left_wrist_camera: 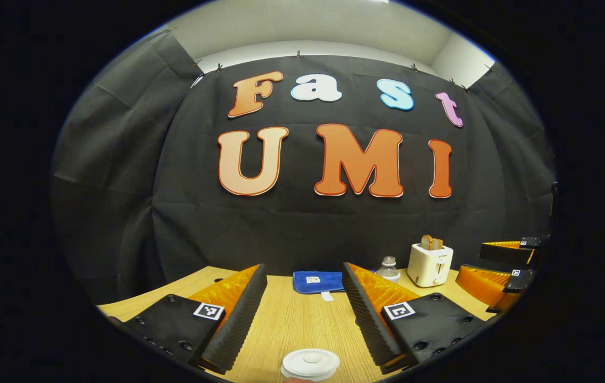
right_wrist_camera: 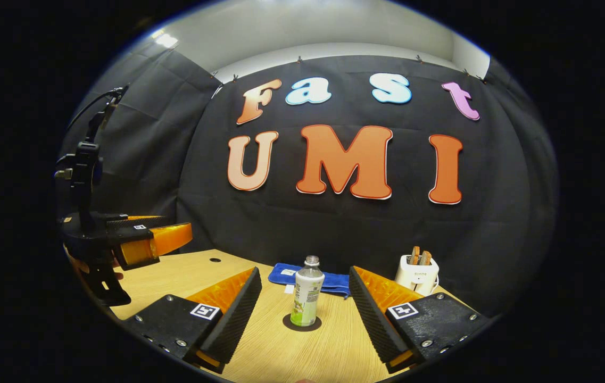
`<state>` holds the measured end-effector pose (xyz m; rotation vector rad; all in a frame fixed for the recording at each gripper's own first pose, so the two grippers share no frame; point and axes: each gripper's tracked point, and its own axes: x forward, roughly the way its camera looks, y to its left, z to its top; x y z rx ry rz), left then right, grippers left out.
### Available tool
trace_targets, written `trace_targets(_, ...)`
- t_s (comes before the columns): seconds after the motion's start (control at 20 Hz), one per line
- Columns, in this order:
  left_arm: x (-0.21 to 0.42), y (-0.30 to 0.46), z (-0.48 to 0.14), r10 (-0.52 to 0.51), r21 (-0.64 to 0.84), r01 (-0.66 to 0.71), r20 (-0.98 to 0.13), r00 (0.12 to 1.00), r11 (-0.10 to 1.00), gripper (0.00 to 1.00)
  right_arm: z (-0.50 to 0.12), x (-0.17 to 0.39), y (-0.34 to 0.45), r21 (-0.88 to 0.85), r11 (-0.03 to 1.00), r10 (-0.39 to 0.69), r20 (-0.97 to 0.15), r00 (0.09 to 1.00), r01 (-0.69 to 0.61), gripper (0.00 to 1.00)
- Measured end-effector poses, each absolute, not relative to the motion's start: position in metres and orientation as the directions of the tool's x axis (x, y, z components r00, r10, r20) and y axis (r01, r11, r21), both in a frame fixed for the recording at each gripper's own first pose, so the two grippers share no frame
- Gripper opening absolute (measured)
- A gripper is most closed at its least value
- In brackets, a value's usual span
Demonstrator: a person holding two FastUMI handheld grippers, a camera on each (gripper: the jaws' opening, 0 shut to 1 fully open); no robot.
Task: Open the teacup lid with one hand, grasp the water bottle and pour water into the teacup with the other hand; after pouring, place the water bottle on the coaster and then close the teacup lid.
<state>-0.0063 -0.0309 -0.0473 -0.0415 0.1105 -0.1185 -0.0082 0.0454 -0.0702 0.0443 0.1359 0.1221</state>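
A: Starting with the biggest thing, what is seen?

B: A wooden table [right_wrist_camera: 185, 276] is seen, with a blue cloth [right_wrist_camera: 334, 283] laid at the back and a white toaster [right_wrist_camera: 416, 274] set to one side.

A: Where is the water bottle found?

B: The water bottle [right_wrist_camera: 307, 292] is stood upright on the dark coaster [right_wrist_camera: 302, 323], ahead of the right gripper [right_wrist_camera: 305, 314] and lined up with the gap between its fingers. It is not touched. The right gripper is held wide open and nothing is gripped.

A: How should the bottle be taken?

B: It looks like thin plastic, so it may be squashed if squeezed hard. It is probably slippery too. A hold around the middle, on the label, is judged best. Some water seems to be inside, so a bit of weight should be expected.

A: And the teacup?

B: Its white lid [left_wrist_camera: 310, 364] is seen low down, just before the left gripper [left_wrist_camera: 305, 319], whose fingers are spread wide with nothing held. The lid is not yet lifted. It looks light, smooth and hard. The small knob on top is judged the best place to be pinched.
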Motion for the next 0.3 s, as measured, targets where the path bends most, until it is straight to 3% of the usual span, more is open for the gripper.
trace_targets(0.3, -0.0087, -0.0342, -0.0517, -0.116, -0.054, 0.111, -0.108, 0.987, 0.992, 0.95, -0.0718, -0.0051, 0.0351, 0.039, 0.996, 0.09, -0.13, 0.987, -0.086, 0.99)
